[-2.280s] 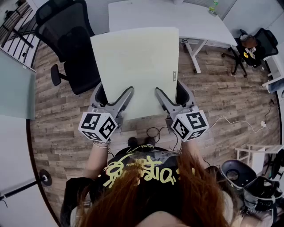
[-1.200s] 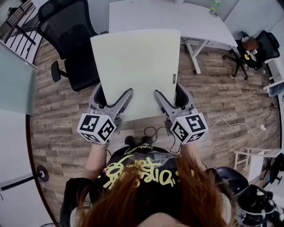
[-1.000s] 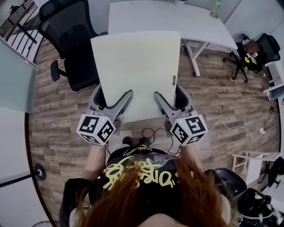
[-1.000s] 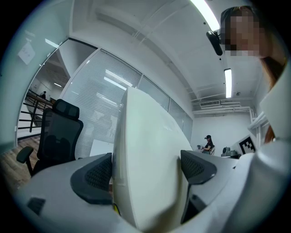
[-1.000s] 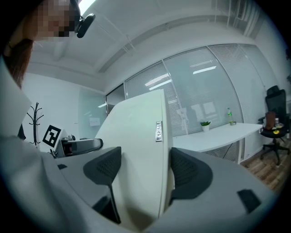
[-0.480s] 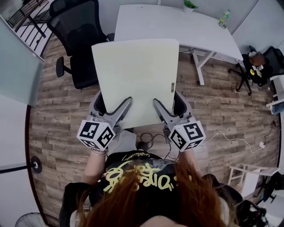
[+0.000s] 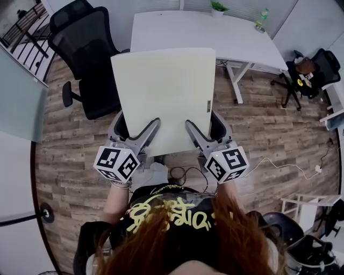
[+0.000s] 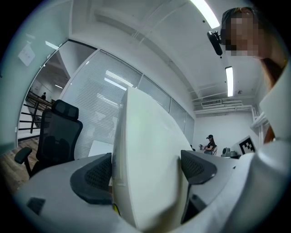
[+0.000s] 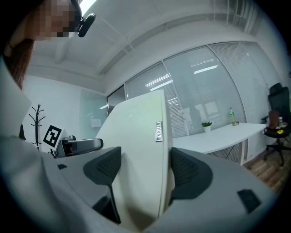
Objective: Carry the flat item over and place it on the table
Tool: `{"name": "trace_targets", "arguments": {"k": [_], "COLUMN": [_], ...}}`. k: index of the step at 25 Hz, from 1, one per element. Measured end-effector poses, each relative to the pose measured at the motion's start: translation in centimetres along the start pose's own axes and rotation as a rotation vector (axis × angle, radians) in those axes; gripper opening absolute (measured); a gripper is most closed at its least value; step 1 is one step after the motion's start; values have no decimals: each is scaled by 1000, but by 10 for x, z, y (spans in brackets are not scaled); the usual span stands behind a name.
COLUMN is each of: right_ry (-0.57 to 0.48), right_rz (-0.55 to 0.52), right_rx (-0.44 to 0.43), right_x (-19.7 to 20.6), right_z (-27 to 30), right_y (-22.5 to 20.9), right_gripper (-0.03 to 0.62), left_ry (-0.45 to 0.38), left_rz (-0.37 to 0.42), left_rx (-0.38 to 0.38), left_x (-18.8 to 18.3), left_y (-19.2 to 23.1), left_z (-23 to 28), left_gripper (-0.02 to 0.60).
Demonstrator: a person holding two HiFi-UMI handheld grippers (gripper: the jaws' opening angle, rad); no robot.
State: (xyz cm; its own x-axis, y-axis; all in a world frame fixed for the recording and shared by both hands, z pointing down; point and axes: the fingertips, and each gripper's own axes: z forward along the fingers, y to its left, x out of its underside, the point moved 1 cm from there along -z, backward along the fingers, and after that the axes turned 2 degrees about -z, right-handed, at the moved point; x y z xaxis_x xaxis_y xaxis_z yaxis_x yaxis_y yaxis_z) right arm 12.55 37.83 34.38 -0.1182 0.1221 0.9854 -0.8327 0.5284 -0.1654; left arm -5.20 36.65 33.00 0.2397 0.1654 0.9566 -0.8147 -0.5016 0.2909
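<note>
Two grips: left claw [image 7: 137, 129], right claw [image 7: 205, 127] each clamp near edge of board [image 7: 164, 88]; table [image 7: 199, 32] beyond.

White rectangular table [image 7: 236, 40], far centre, on white angled legs [image 7: 235, 72]. On top: small green potted plant [image 7: 217, 7] at far edge; clear upright bottle with green cap [image 7: 261, 19] near far right corner.

Brown wood-plank floor [image 7: 70, 139]. On it:
- black mesh office chair [image 7: 86, 59], far left, just beside table
- second black office chair [image 7: 309, 64], far right, well apart from table
- thin white cable [image 7: 287, 164], trailing right
- black round stand base [image 7: 44, 213], near left
</note>
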Motion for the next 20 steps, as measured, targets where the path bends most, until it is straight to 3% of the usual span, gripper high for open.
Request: {"name": "trace_targets", "arguments": {"k": [20], "right_ry": [12], "right_rz": [7], "right_rx": [59], "right_x": [-12], "right_z": [129], "right_y": [-55], "right_gripper": [336], "left_ry": [24], "left_rz": [-14], "left_rx": [53], "left_x": [-26], "left_y": [93], "left_z": [115], "left_gripper": [468]}}
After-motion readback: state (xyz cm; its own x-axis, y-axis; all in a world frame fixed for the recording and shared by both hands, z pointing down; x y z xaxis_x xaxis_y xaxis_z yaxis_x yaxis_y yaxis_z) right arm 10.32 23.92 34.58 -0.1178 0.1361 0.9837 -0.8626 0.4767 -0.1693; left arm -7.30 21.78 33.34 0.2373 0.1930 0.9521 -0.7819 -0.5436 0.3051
